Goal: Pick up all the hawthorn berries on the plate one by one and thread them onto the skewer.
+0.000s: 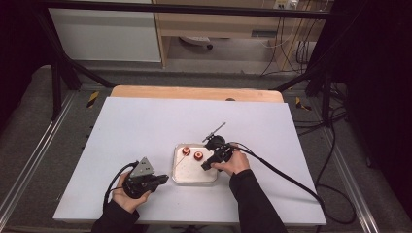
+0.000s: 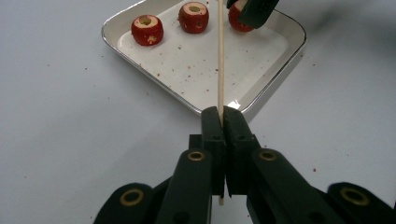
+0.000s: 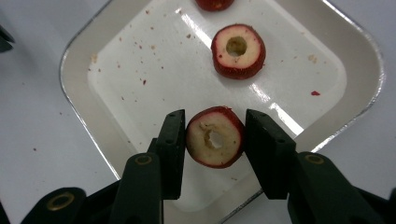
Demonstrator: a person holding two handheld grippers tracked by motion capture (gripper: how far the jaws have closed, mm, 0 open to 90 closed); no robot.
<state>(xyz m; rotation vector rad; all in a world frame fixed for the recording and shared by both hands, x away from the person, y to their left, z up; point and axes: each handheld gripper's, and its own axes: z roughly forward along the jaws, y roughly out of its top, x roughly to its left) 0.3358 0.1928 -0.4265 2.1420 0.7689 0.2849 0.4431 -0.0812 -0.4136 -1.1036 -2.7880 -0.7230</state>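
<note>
A thin wooden skewer (image 2: 221,56) is clamped in my left gripper (image 2: 223,116) and points out over a square white metal tray (image 2: 275,79). Two cored red fruits (image 2: 147,29) (image 2: 193,17) lie at the tray's far side. In the right gripper view, a third cored red fruit (image 3: 205,151) sits between the jaws of my right gripper (image 3: 215,126), and both pads touch its sides over the tray (image 3: 140,79). Another cored fruit (image 3: 238,51) lies beyond it. From above, the left gripper (image 1: 164,180) is beside the tray's left edge and the right gripper (image 1: 206,166) is over its right side.
The tray (image 1: 194,174) stands near the front middle of a white tabletop. A thin grey rod-like tool (image 1: 215,130) lies just behind the right hand. Red crumbs are scattered on the tray and the table around it. Cables trail from both grippers.
</note>
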